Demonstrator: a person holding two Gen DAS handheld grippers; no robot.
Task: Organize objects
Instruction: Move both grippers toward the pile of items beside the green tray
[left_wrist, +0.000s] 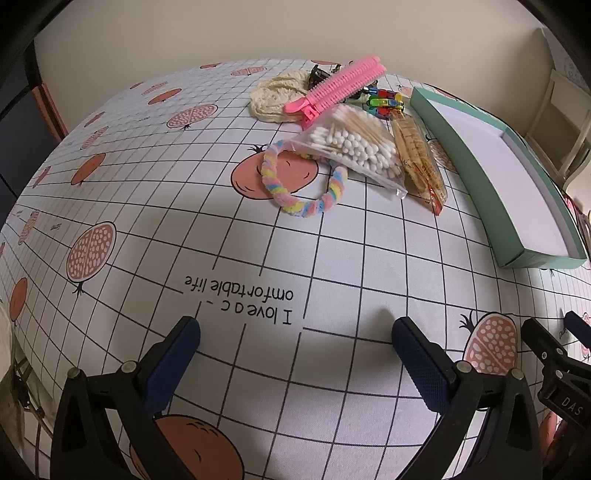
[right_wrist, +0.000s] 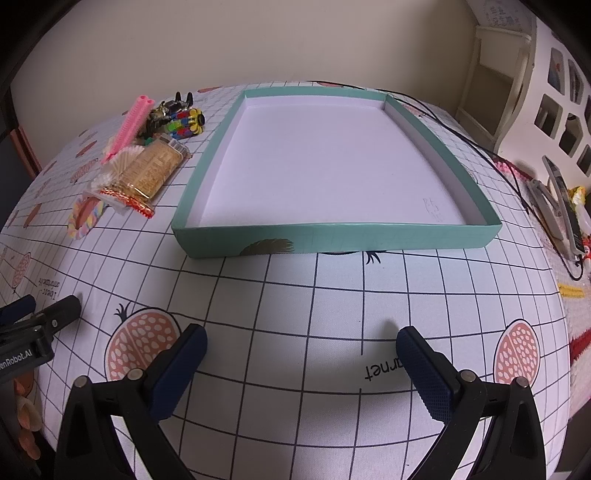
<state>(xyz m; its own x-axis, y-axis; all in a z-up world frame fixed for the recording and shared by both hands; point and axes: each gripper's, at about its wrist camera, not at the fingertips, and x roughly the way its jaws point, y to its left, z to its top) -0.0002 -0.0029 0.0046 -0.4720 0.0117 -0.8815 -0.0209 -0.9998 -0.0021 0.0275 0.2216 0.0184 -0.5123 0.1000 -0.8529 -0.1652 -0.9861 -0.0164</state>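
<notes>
A pile of small objects lies at the far side of the table: a pink hair clip (left_wrist: 334, 88), a bag of cotton swabs (left_wrist: 354, 146), a pastel fuzzy ring (left_wrist: 303, 184), a pack of toothpicks (left_wrist: 421, 158), a cream knitted piece (left_wrist: 277, 92) and colourful clips (left_wrist: 386, 101). A shallow teal box (right_wrist: 332, 236) with a bare white inside stands to their right. My left gripper (left_wrist: 295, 332) hovers open over the cloth, well short of the pile. My right gripper (right_wrist: 301, 339) is open too, in front of the box's near wall. Neither holds anything.
The table wears a white grid cloth (left_wrist: 184, 221) with pomegranate prints. A black cable (right_wrist: 480, 147) runs behind the box. Tools and clutter (right_wrist: 557, 206) lie at the right edge, by a cream shelf (right_wrist: 502, 92). A wall stands behind the table.
</notes>
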